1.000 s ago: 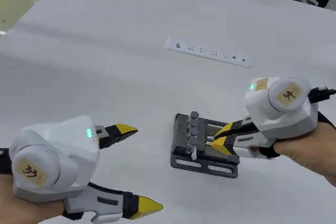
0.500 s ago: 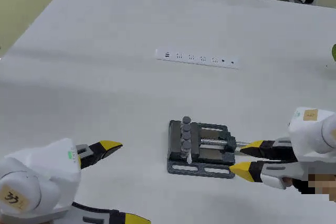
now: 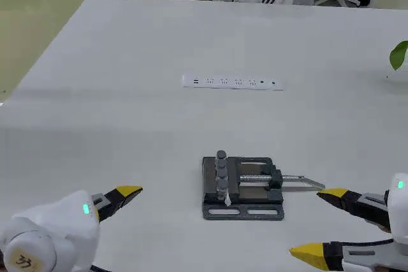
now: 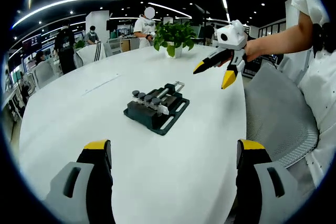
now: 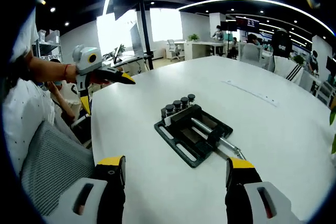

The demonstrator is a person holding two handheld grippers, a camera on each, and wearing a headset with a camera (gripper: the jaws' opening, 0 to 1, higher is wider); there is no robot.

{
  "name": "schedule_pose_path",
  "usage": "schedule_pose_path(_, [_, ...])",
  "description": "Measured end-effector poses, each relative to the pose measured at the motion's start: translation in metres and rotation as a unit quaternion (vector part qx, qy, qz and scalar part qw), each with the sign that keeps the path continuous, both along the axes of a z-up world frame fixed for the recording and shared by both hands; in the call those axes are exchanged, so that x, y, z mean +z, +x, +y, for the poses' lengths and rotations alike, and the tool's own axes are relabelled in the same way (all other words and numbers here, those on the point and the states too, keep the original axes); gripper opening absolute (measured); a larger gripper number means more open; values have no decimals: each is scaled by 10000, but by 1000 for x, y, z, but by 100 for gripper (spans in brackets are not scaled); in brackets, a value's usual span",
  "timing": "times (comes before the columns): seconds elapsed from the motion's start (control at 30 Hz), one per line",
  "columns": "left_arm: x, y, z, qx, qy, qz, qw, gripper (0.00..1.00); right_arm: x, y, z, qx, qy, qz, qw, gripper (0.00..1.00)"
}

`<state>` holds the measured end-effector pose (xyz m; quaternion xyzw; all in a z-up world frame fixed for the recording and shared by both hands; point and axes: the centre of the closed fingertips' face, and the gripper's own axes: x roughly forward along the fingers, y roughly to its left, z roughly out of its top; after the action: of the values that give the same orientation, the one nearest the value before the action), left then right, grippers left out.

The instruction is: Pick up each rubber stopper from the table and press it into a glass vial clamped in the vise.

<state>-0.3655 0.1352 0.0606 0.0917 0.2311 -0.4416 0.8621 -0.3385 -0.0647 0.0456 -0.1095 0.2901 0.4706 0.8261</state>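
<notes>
Tongs on both sides stand wide and hold nothing: the left tongs (image 4: 173, 148) low at the near left of the table (image 3: 127, 106), the right tongs (image 3: 319, 222) close by the crank end of the vise (image 3: 245, 203). The vise sits mid-table, clamping a row of four glass vials (image 3: 221, 178), each topped by a grey rubber stopper (image 3: 220, 155). A white power strip (image 3: 231, 82) lies beyond.

The vise (image 3: 209, 181) is dark grey, the stoppers (image 3: 221, 165) grey, the table (image 3: 127, 93) white.
</notes>
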Motion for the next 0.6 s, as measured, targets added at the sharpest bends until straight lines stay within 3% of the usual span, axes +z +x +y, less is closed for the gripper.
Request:
schedule_pose_path(0.33, [-13, 12, -2, 19, 176, 74, 9998, 99, -1, 8, -1, -74, 90, -95, 9999, 89])
schedule_pose_path(0.6, [-15, 19, -1, -5, 153, 70, 9999, 99, 0, 13, -5, -160, 130, -111, 9997, 90])
